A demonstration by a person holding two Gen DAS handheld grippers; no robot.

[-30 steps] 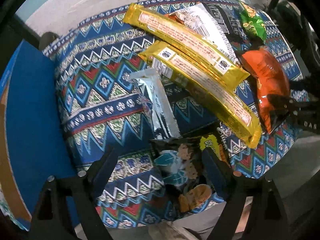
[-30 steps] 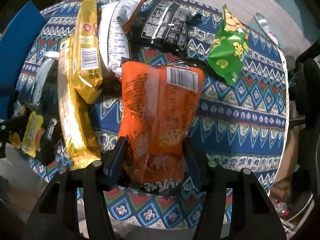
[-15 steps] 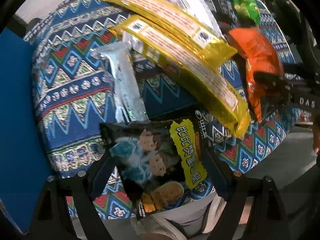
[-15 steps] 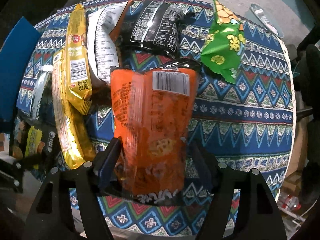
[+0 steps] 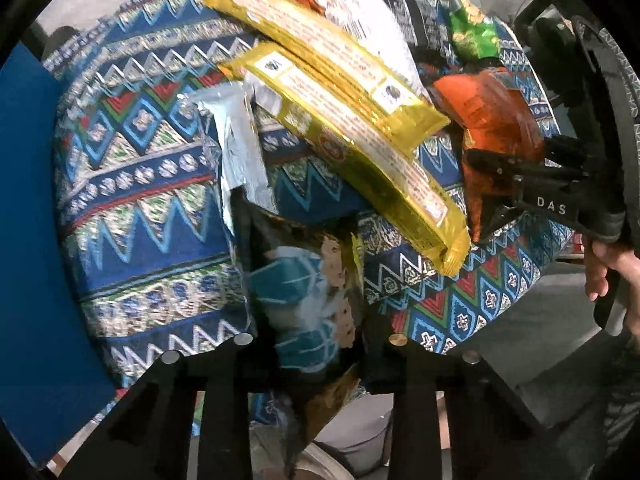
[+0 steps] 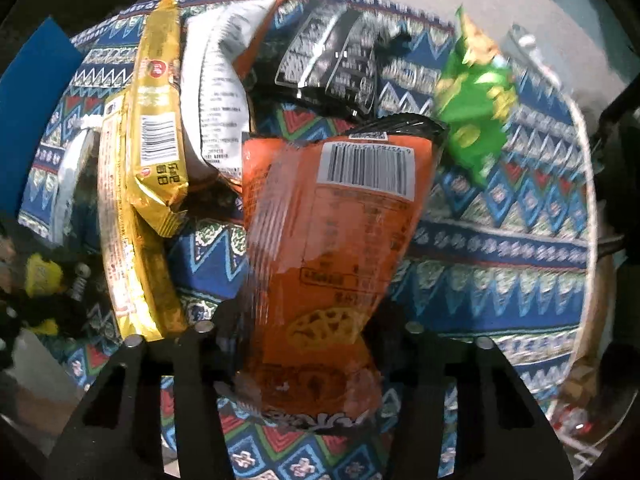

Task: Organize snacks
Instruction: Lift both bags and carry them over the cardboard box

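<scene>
An orange snack bag [image 6: 332, 248] is pinched between the two fingers of the right gripper [image 6: 308, 344], its lower end clamped at the fingertips and its barcoded upper end pointing away over the patterned tablecloth [image 6: 500, 240]. In the left wrist view the same orange snack bag [image 5: 496, 120] is seen at the right side of the table, held at its near end by the right gripper [image 5: 508, 184], whose handle is grasped by a hand [image 5: 616, 276].

A dark cookie packet [image 5: 304, 280] with teal and biscuit artwork is gripped between the fingers of the left gripper [image 5: 316, 340]; its lower end hangs past the table edge and its upper end lies over the cloth. The picture is blurred here, so finer print cannot be read.

Just beyond the dark packet a silver wrapper [image 5: 240, 148] is laid on the patterned tablecloth [image 5: 140, 184]. Beside it two long yellow packets are stacked at an angle, the upper yellow packet [image 5: 328, 60] resting partly over the lower yellow packet [image 5: 360, 152], whose near end reaches the table edge close to the orange bag. Farther back a white packet [image 6: 216, 92] is partly covered by the yellow ones, a black packet [image 6: 332, 64] lies behind the orange bag, and a green snack bag [image 6: 476, 108] sits to the far right, apart from the rest. A blue panel [image 5: 28, 220] is seen left of the table.
</scene>
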